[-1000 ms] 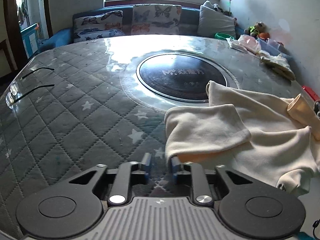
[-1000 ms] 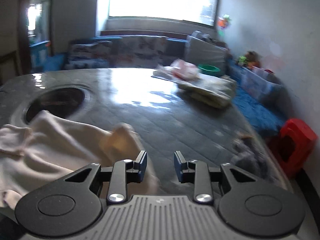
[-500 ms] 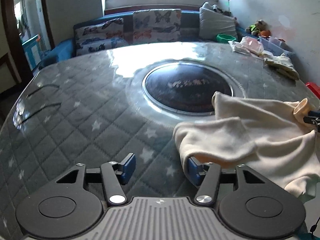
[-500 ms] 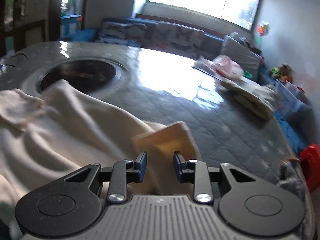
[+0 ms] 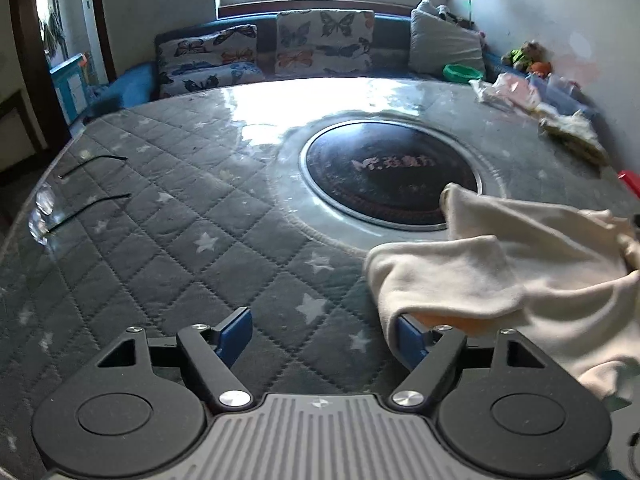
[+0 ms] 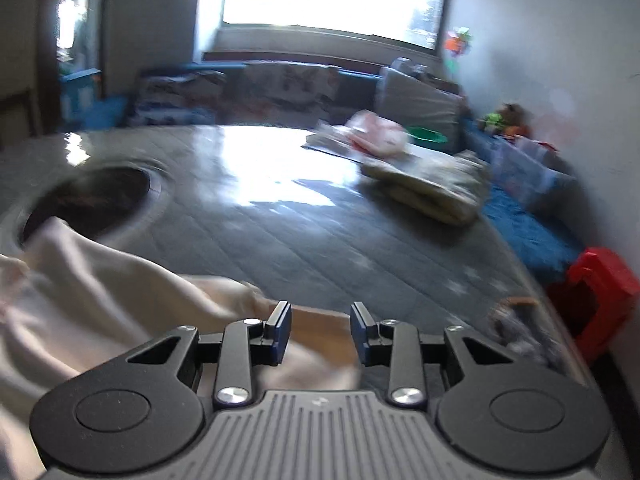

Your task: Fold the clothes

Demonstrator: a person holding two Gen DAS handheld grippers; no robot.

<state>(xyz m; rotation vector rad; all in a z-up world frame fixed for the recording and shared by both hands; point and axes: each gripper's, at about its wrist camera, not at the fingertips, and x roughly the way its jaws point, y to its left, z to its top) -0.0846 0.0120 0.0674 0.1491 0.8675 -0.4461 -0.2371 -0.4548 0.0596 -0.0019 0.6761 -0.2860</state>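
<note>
A cream garment lies crumpled on the grey quilted table, at the right of the left wrist view. My left gripper is open wide; its right finger sits under the garment's near folded edge, its left finger over bare quilt. In the right wrist view, which is blurred, the same garment lies at the left and under my right gripper. That gripper is open, with a tan part of the cloth between and below the fingers.
A dark round inset sits mid-table. Folded clothes and a pink bundle lie at the far right. Eyeglasses lie at the left edge. A red stool stands beyond the right edge. A sofa with cushions is behind.
My left gripper has opened from nearly closed to wide and drawn back slightly. My right gripper has opened a little and swung right, then left over the cloth.
</note>
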